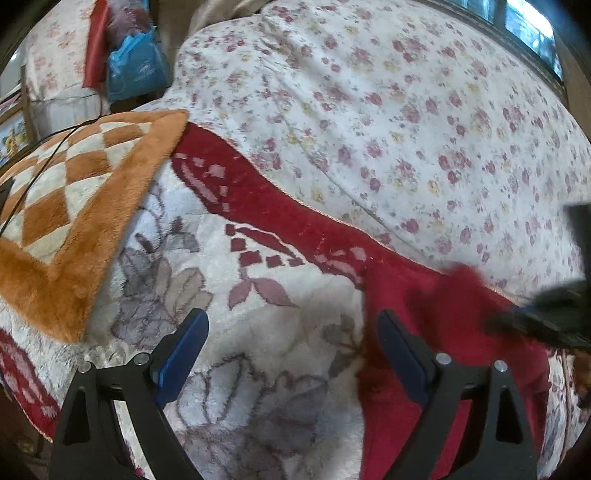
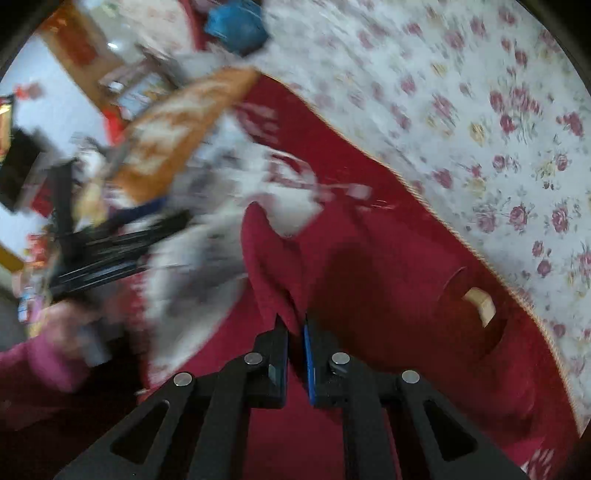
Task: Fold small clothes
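A small dark red garment [image 2: 369, 280] lies on a plush red-and-white blanket [image 1: 258, 332] on the bed. A tan label [image 2: 480, 301] shows at its neck opening. My right gripper [image 2: 295, 325] is shut on a raised fold of the garment and lifts it. In the left wrist view the garment [image 1: 424, 332] lies to the right. My left gripper [image 1: 291, 325] is open and empty above the white part of the blanket, its right finger over the garment's edge. The right gripper [image 1: 546, 314] shows blurred at the right edge there.
An orange-and-cream checkered cushion [image 1: 66, 206] lies on the blanket's left. A floral bedsheet [image 1: 388, 110] covers the bed beyond. A blue plastic bag [image 1: 136, 66] sits at the far left. A window [image 1: 517, 22] is at the far right. The right wrist view is motion-blurred.
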Action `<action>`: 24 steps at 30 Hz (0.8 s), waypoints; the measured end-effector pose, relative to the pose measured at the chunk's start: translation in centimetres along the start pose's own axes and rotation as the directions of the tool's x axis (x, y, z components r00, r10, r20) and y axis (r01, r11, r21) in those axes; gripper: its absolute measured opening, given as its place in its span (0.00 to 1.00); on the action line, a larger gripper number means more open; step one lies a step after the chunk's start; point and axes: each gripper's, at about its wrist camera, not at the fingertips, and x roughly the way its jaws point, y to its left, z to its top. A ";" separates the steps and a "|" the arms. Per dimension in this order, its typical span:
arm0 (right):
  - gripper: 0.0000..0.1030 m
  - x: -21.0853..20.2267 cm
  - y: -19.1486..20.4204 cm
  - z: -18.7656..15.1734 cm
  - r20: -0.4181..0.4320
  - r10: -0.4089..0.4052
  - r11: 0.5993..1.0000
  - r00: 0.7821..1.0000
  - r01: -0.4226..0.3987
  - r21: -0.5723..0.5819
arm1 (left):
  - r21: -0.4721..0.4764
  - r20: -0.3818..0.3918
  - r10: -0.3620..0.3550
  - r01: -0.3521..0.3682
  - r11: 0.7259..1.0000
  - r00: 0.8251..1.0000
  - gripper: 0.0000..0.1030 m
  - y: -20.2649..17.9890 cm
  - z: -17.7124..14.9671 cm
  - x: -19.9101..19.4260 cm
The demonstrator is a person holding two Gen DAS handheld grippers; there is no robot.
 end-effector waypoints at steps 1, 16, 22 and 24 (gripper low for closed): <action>0.09 0.9 -0.9 0.6 0.002 -0.010 1.000 1.000 0.010 0.020 | 0.012 -0.002 -0.005 0.005 1.000 1.000 0.89 -0.3 0.0 0.2; 0.50 -0.3 1.1 -4.2 0.179 -0.164 0.985 0.970 0.151 0.082 | 0.046 -0.041 -0.027 0.029 0.999 0.999 0.89 -4.0 0.1 1.7; 0.10 1.0 -0.4 -5.7 0.165 -0.194 0.965 0.967 0.158 0.209 | 0.022 -0.035 -0.020 0.021 1.000 0.999 0.89 -3.2 0.1 1.3; 0.10 0.0 1.0 -7.3 0.172 -0.175 0.979 0.969 0.153 0.132 | 0.017 -0.022 -0.013 0.013 1.000 1.000 0.89 -3.0 0.2 1.2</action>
